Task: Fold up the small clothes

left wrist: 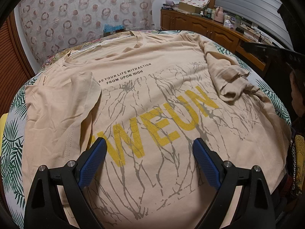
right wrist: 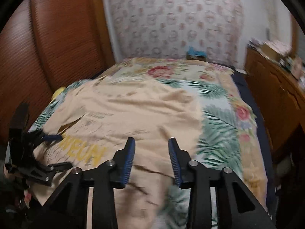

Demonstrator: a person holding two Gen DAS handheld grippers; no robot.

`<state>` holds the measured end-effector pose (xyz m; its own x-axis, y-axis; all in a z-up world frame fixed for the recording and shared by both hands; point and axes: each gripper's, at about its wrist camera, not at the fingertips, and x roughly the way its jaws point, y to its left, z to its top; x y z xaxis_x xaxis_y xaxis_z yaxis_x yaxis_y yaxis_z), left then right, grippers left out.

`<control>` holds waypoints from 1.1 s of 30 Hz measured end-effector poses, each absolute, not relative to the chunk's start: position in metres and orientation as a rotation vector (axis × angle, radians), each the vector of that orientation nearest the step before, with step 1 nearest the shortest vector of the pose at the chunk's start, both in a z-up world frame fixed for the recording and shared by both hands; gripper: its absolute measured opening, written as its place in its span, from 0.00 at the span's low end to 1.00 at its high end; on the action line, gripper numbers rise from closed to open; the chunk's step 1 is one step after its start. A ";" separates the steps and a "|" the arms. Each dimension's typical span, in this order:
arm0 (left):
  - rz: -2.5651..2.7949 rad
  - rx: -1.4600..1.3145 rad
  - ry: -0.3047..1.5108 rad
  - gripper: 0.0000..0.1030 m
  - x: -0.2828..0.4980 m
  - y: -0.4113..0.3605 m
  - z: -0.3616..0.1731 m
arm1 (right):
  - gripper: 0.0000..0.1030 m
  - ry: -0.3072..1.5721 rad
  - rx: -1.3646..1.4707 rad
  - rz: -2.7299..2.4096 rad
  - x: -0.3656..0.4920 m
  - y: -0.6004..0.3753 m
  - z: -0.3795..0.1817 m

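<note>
We have the peach T-shirt (left wrist: 152, 99) lying face up on the bed (right wrist: 219, 129), its printed front toward us and its collar at the far end. Both sleeves are already turned in over the body: the left sleeve (left wrist: 63, 103) lies fairly flat, while the right sleeve (left wrist: 228, 80) sits in a crumpled heap near the shoulder. Our left tool (left wrist: 149, 152) hovers above the yellow lettering with its jaws spread wide and nothing between them. Our right tool (right wrist: 151, 158) hangs over the shirt's right edge, jaws parted and empty. We judge the sleeve-folding step just about finished, though untidily. Next we would likely need to smooth or re-lay the bunched right sleeve, then pinch the hem at both corners and carry it up toward the collar, keeping the fold square
</note>
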<state>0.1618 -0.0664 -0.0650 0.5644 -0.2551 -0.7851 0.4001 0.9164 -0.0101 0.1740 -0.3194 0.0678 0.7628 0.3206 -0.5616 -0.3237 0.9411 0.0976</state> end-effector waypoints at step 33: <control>-0.379 0.022 0.794 0.90 0.143 -0.027 -0.025 | 0.06 0.650 -0.179 0.466 0.251 -0.228 0.092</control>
